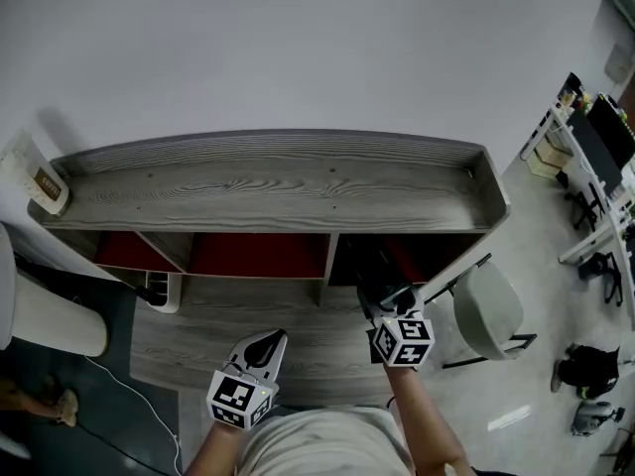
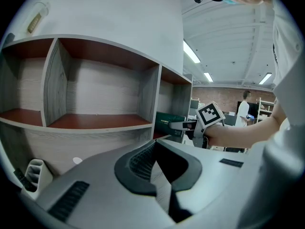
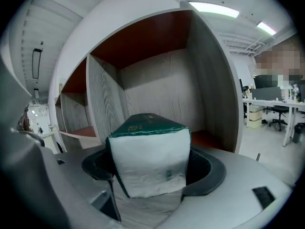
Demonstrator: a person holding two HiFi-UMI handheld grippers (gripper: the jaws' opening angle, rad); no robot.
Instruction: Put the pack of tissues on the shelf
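Pack of tissues (image 3: 148, 147): judged light, soft, crushable. Right gripper (image 3: 148, 168) clamps its sides, shelf (image 3: 157, 75) bay straight ahead. Left gripper (image 2: 159, 165) closed, empty.

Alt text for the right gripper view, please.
The right claw grips a green-topped white pack of tissues, held before the rightmost open compartment of a grey wood-grain shelf with red-brown boards.
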